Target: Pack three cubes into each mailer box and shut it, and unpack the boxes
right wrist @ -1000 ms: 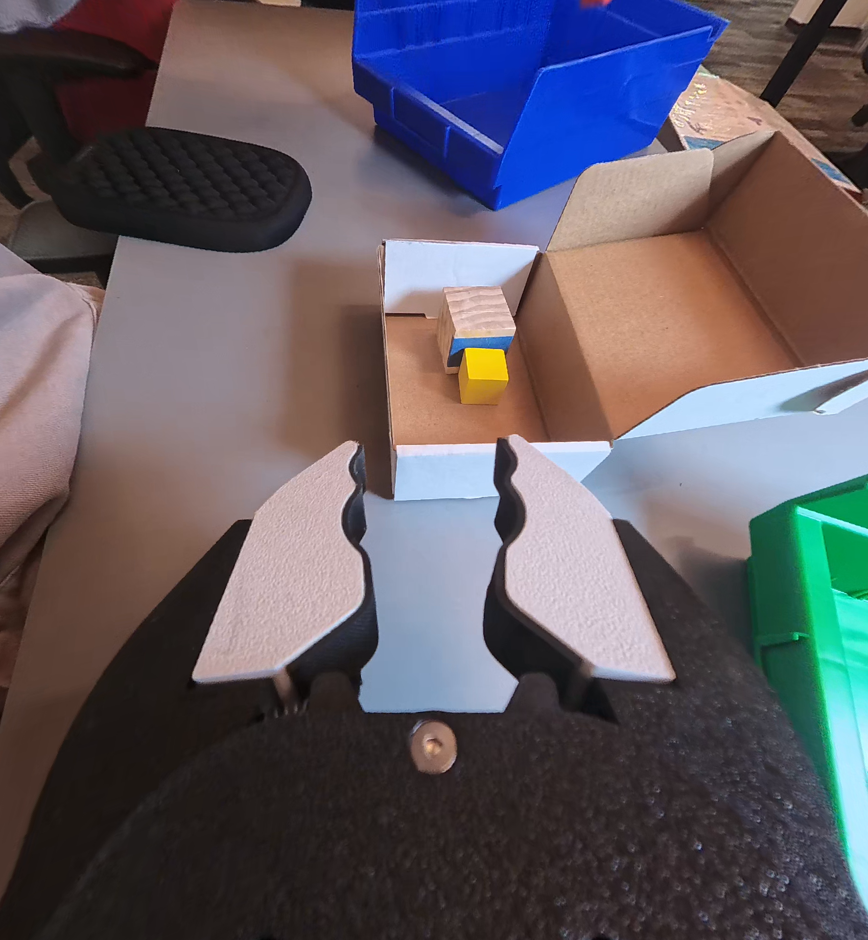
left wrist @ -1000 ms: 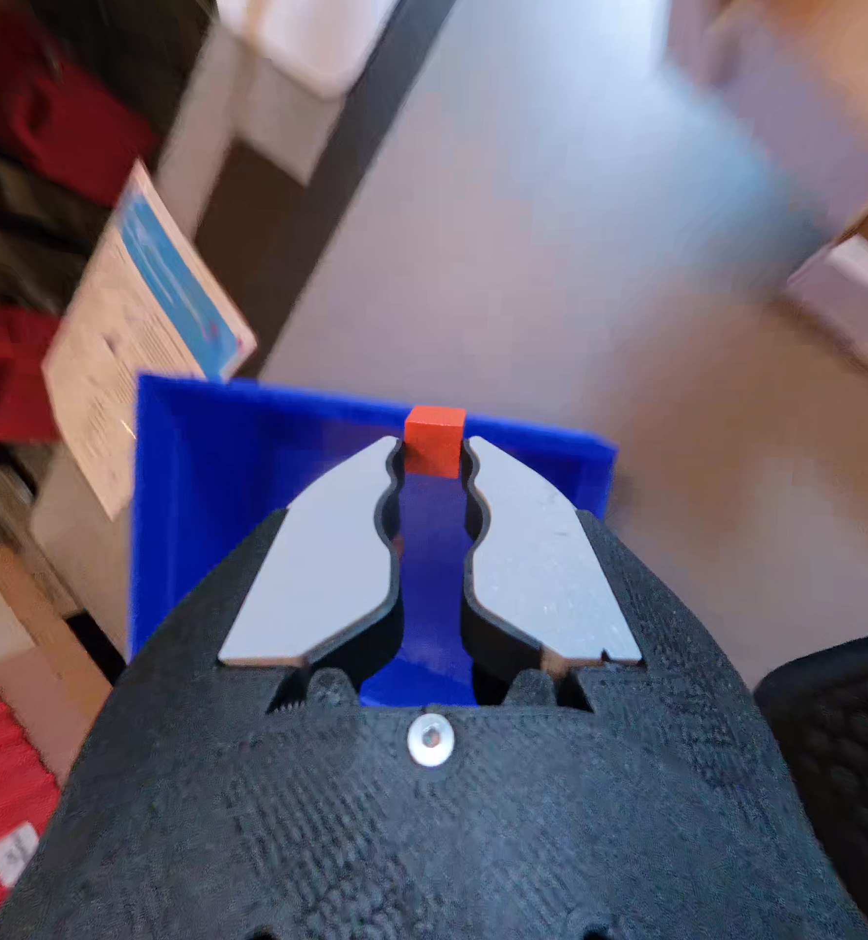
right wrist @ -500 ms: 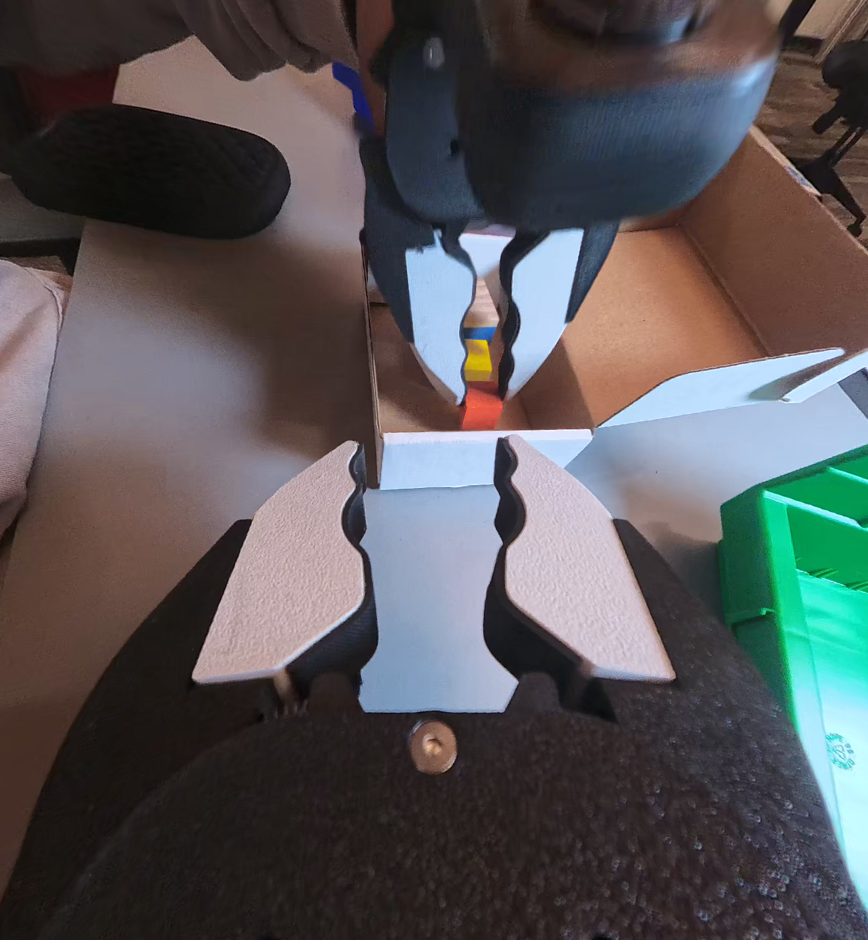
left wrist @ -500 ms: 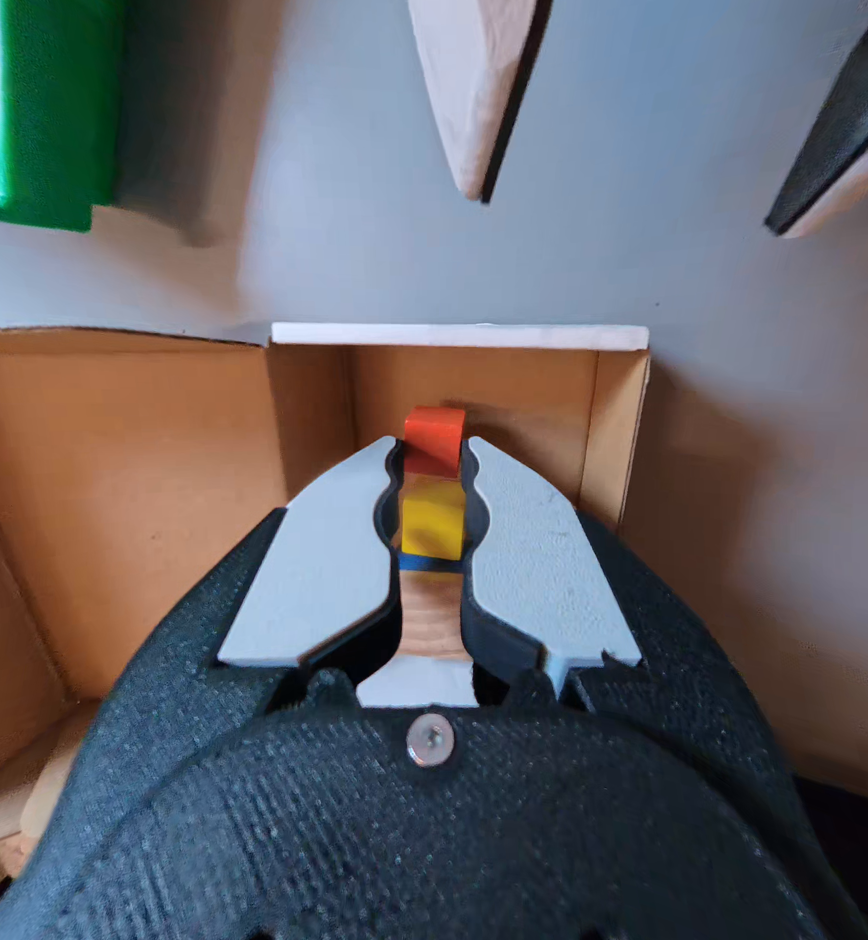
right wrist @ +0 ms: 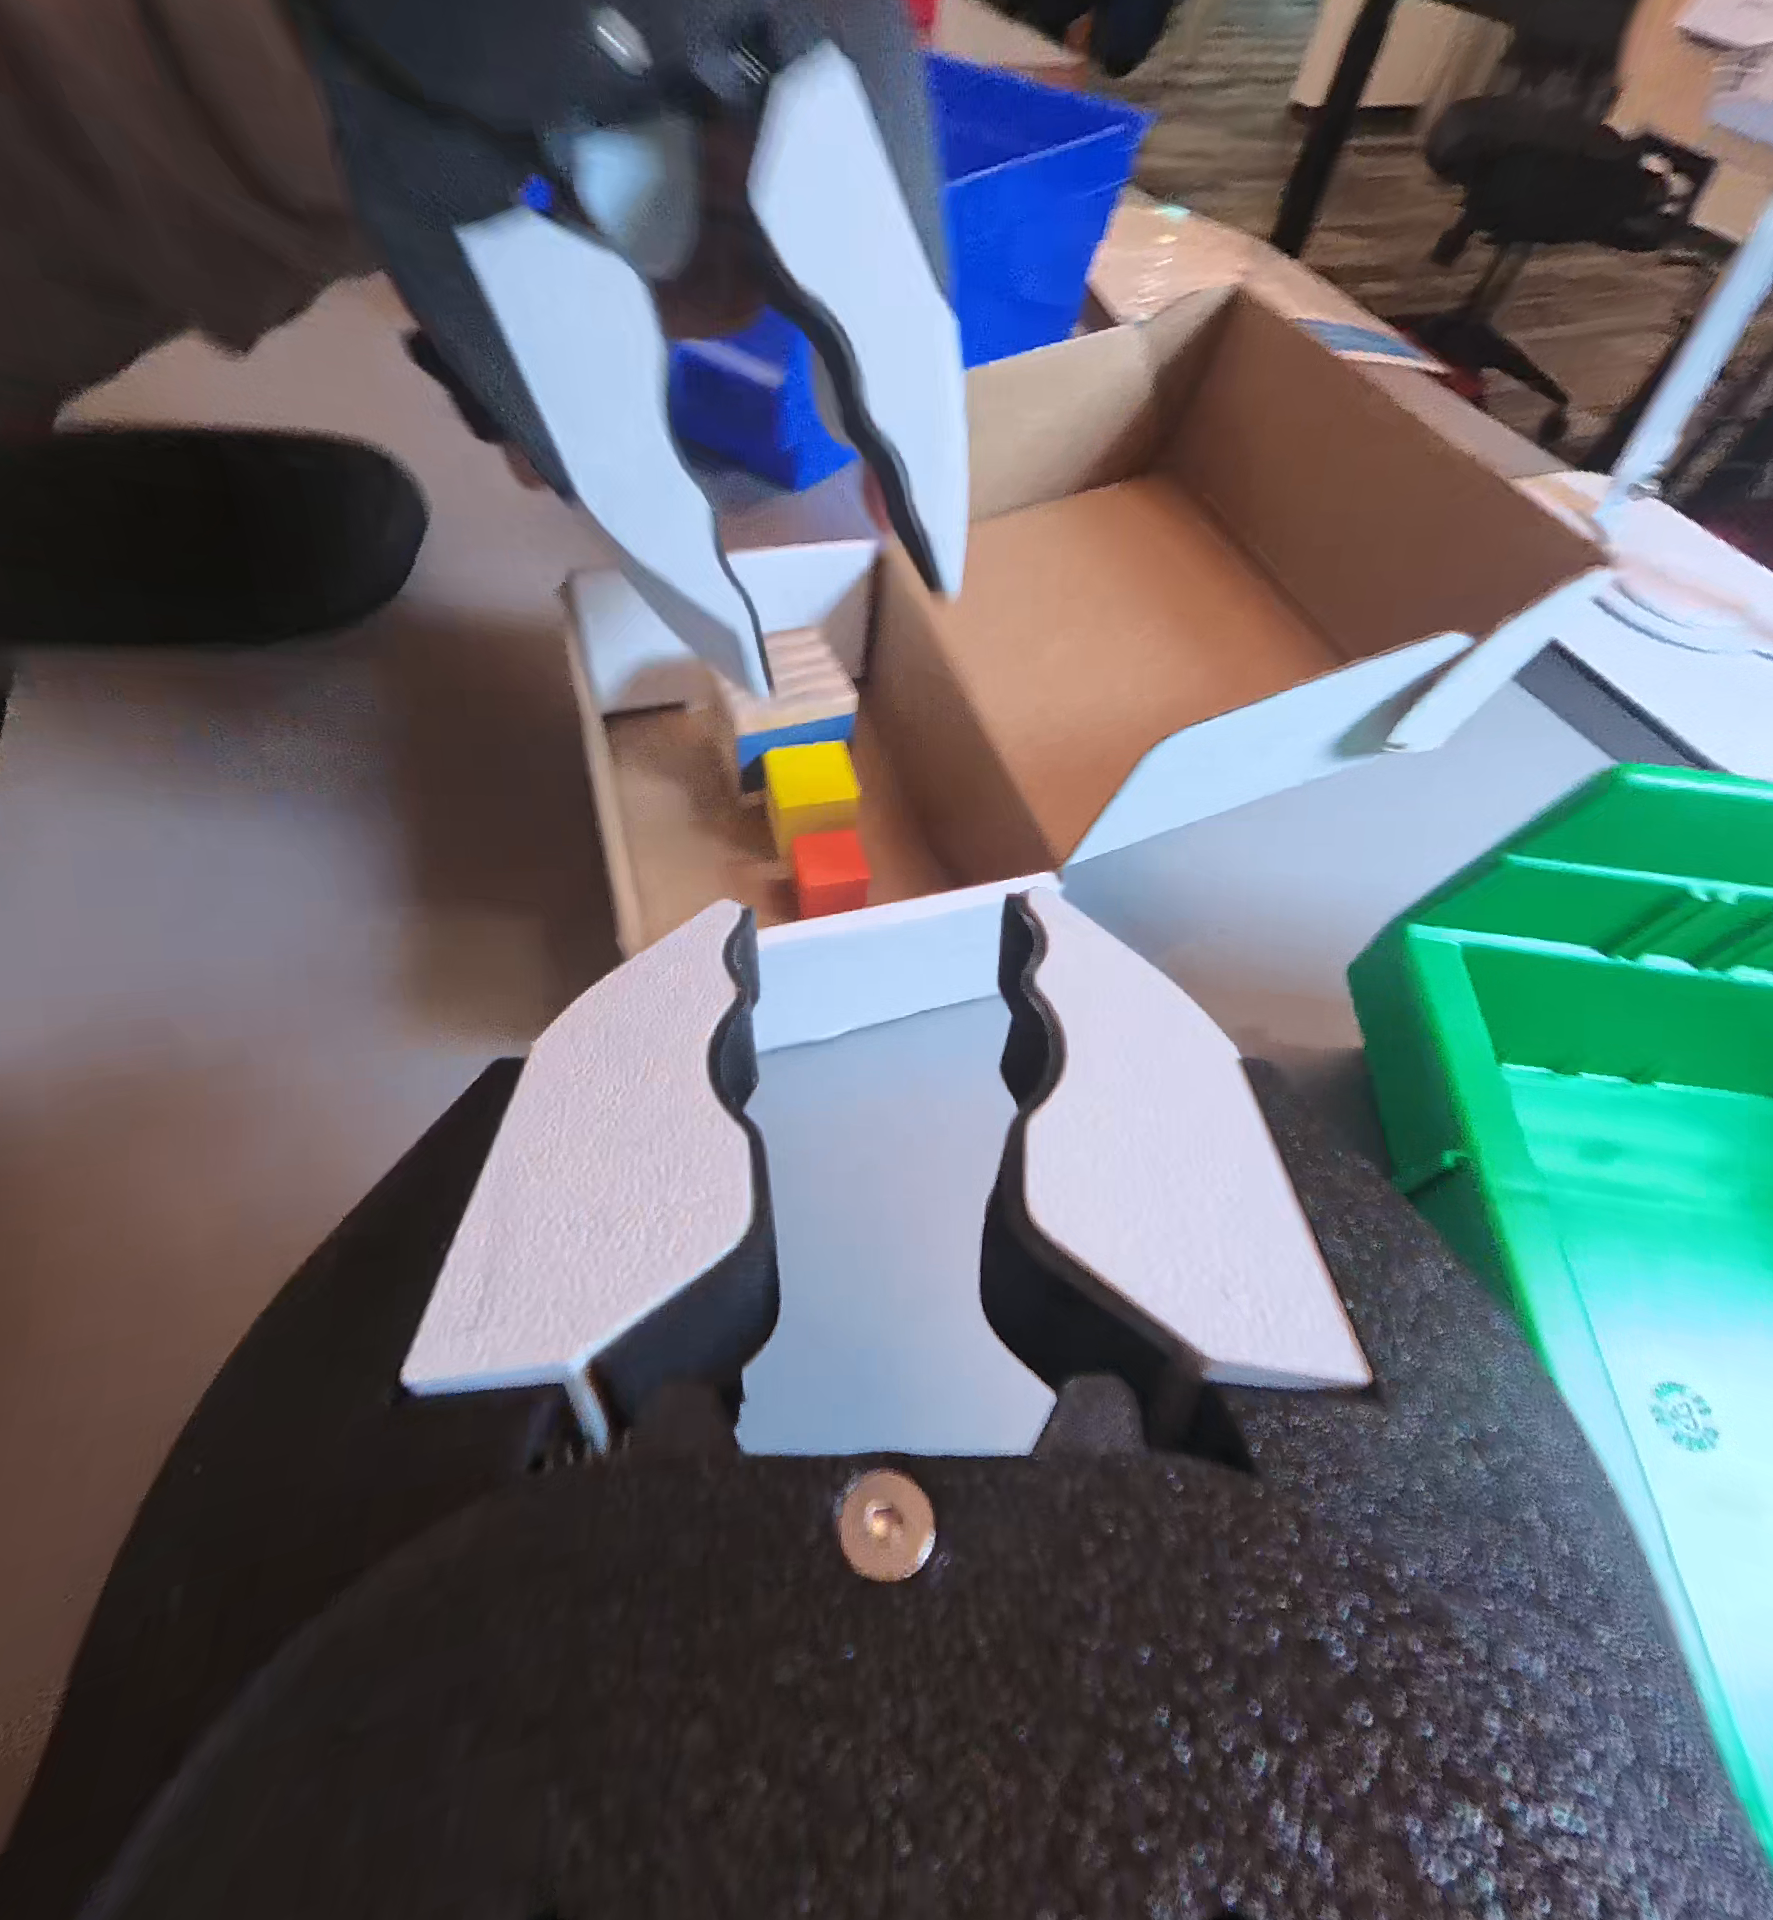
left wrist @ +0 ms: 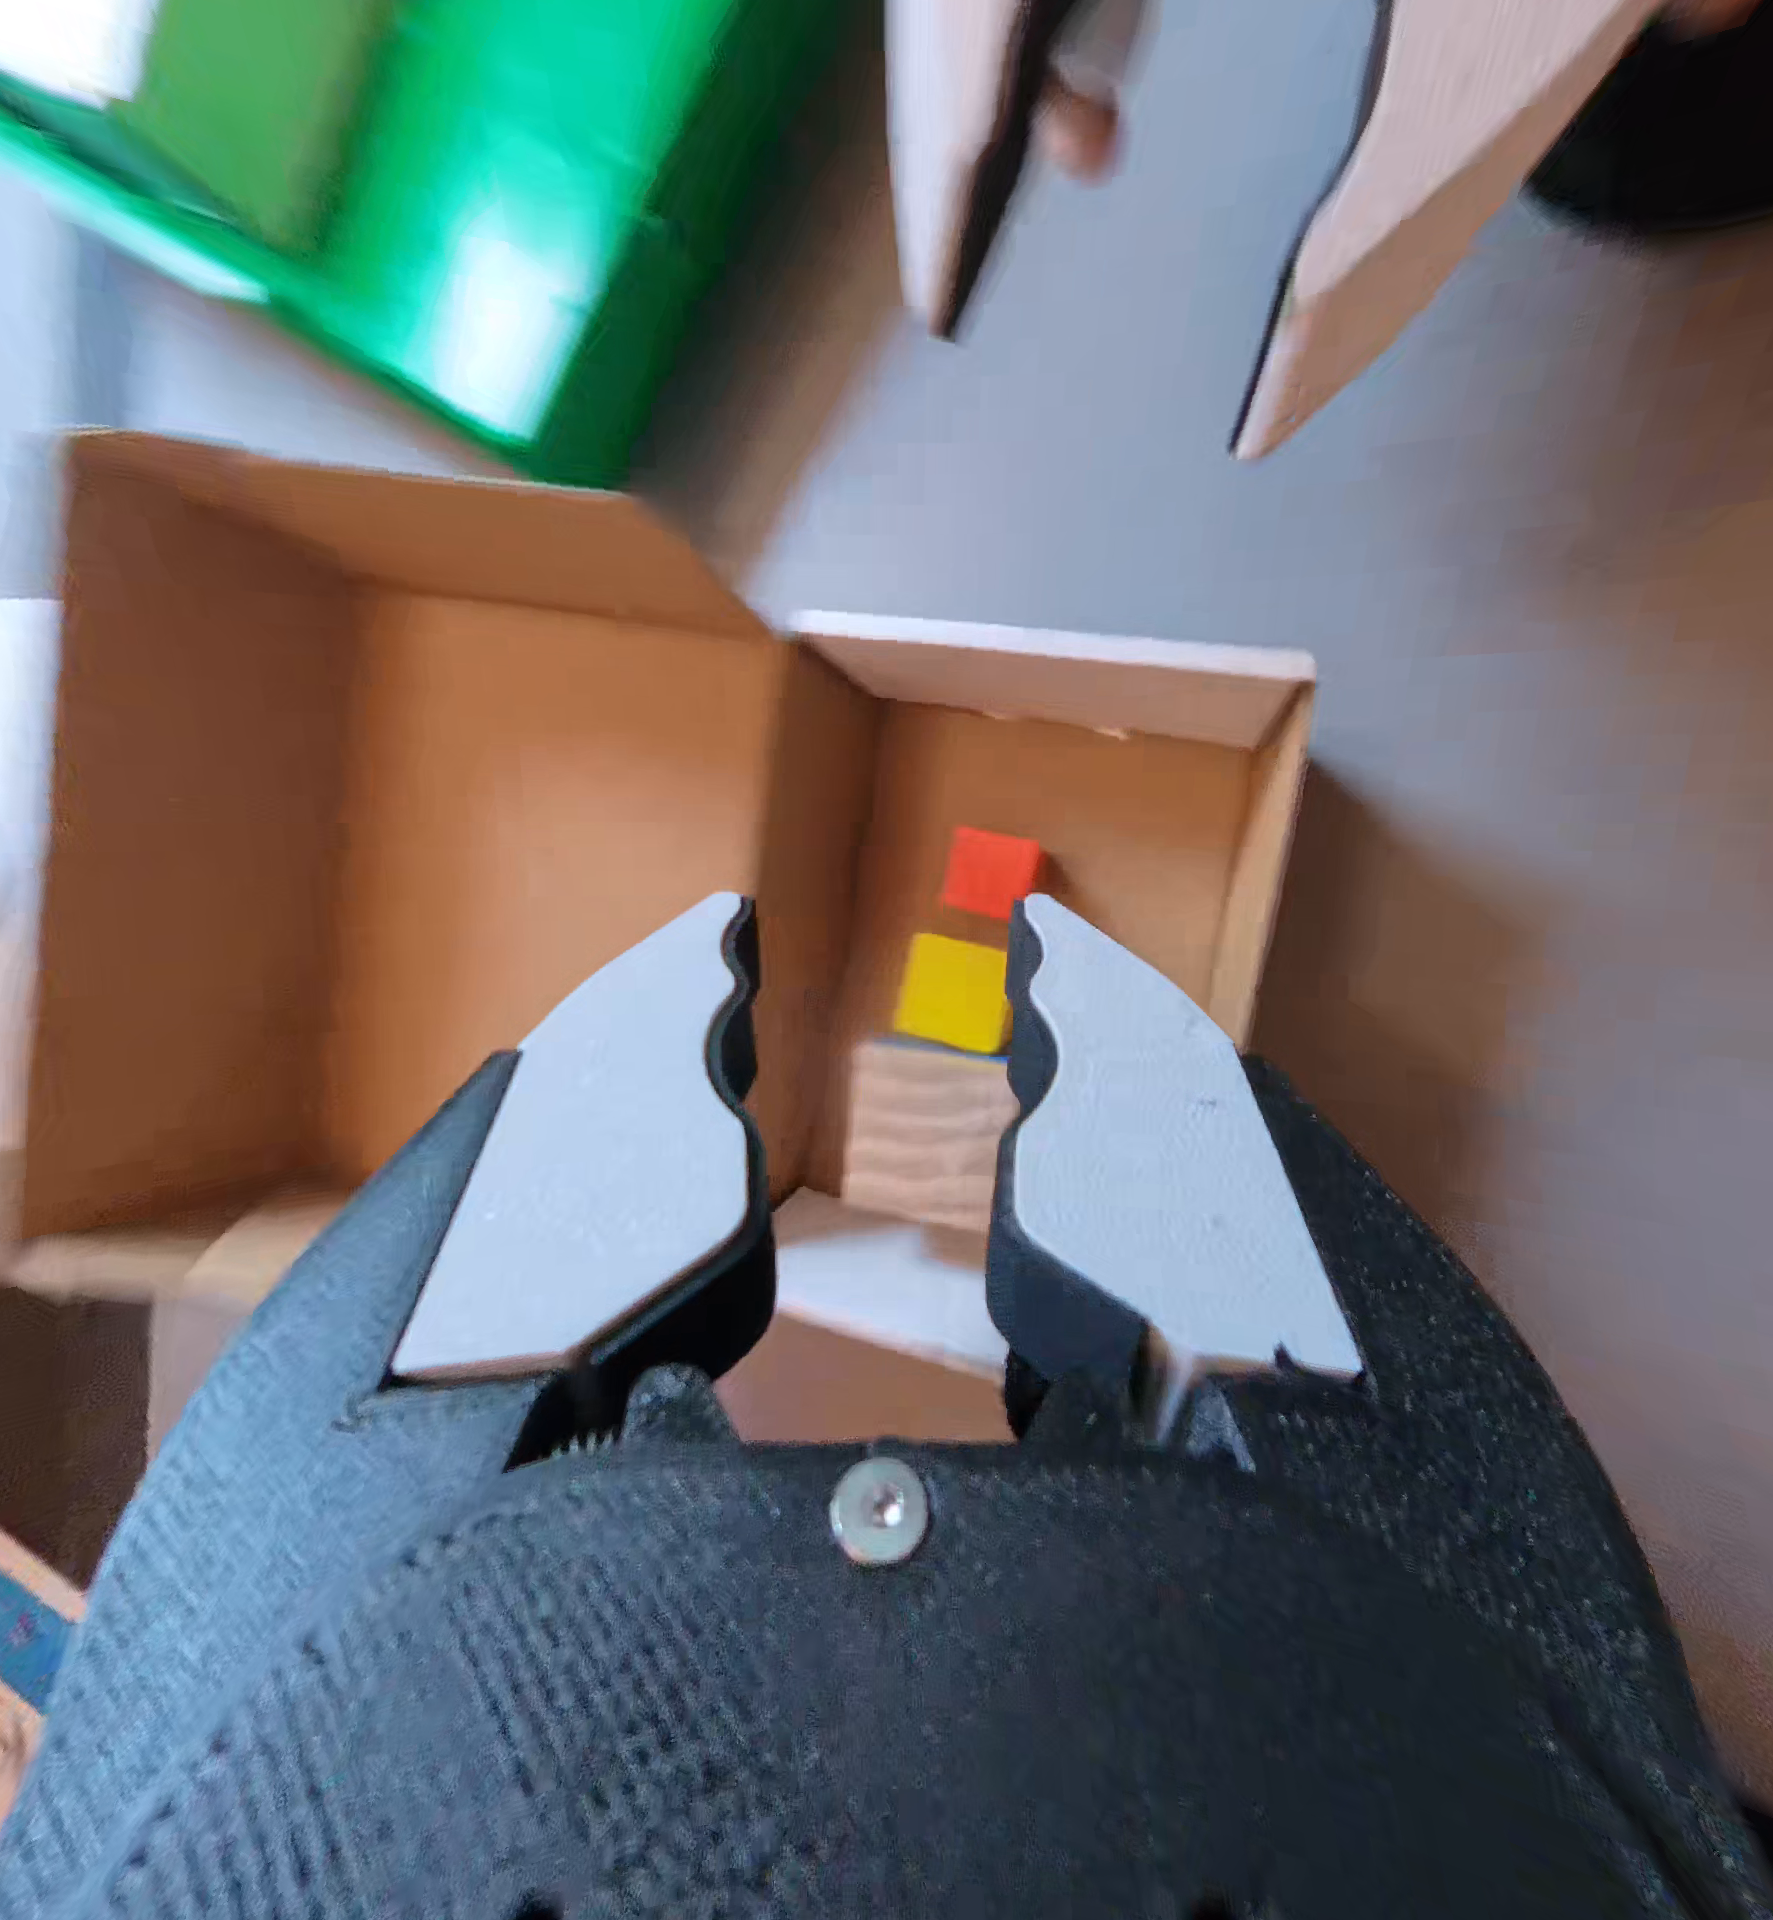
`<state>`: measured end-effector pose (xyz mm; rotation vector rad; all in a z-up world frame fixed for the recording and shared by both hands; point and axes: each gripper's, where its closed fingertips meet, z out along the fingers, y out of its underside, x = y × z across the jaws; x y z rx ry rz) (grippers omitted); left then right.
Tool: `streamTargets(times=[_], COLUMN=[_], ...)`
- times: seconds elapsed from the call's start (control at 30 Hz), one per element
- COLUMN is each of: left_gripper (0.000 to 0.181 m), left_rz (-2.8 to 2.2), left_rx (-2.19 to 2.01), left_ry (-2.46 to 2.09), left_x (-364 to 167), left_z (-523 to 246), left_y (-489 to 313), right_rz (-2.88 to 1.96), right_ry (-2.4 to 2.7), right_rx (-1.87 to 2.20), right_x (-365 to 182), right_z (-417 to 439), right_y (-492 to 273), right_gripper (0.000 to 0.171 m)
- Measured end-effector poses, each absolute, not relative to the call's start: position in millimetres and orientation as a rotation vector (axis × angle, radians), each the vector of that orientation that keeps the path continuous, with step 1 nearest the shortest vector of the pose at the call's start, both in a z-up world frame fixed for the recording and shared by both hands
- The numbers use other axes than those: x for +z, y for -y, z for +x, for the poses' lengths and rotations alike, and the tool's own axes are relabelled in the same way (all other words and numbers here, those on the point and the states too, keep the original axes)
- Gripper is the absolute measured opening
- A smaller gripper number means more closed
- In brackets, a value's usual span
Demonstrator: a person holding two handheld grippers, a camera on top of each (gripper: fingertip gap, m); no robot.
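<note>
An open cardboard mailer box (left wrist: 1277, 790) (right wrist: 861, 971) lies on the grey table. In its tray sit a red cube (left wrist: 991, 871) (right wrist: 832, 871), a yellow cube (left wrist: 953, 989) (right wrist: 811, 788) and a larger wooden cube with a blue side (left wrist: 929, 1132) (right wrist: 804, 686), in a row. My left gripper (left wrist: 882, 914) is open and empty above the tray; it also shows in the right wrist view (right wrist: 851, 634). My right gripper (right wrist: 877, 920) is open and empty just in front of the box's white front wall; it also shows in the left wrist view (left wrist: 1090, 384).
The box's open lid (left wrist: 508, 831) (right wrist: 1225, 582) lies beside the tray, its white flap (right wrist: 1277, 717) sticking out. A green bin (left wrist: 362, 208) (right wrist: 1640, 1039) stands close by. A blue bin (right wrist: 1017, 208) is at the back. A black chair armrest (right wrist: 155, 530) is at the left. About 9 cm separates my left fingertips from my right. The yellow cube (left wrist: 953, 989) sits 6 cm or so from the ends of my left fingers. My right wrist view (right wrist: 814, 781) looks at it from another angle.
My left gripper carried the red cube from the blue bin to the box, opened, left the cube in the tray next to the yellow cube, and rose. My right gripper stayed open by the box.
</note>
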<state>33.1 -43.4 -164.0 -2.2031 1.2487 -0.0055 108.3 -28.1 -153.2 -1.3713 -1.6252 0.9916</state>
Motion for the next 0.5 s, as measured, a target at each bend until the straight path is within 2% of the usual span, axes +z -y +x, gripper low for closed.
streamTargets(times=[0.13, 0.23, 0.4, 0.5], left_gripper=[0.051, 0.057, 0.064, 0.054], left_rz=[-2.014, -1.969, -2.029, -2.031], left_rx=[-0.011, -0.082, -0.176, -0.212], left_ry=[-0.595, -0.147, -0.111, -0.135], left_x=[-99, -97, -135, -145], left_z=[-38, -97, -90, -79], left_y=[25, 20, 13, 6], right_rz=[-1.487, -1.528, -1.655, -1.745], right_ry=[1.387, 1.209, 1.143, 1.187], right_rx=[0.995, 0.971, 0.844, 0.834], right_x=[-143, -131, -133, -146], right_z=[99, 89, 68, 52], right_y=[-3, -26, -54, -52], right_gripper=[0.049, 0.059, 0.063, 0.053])
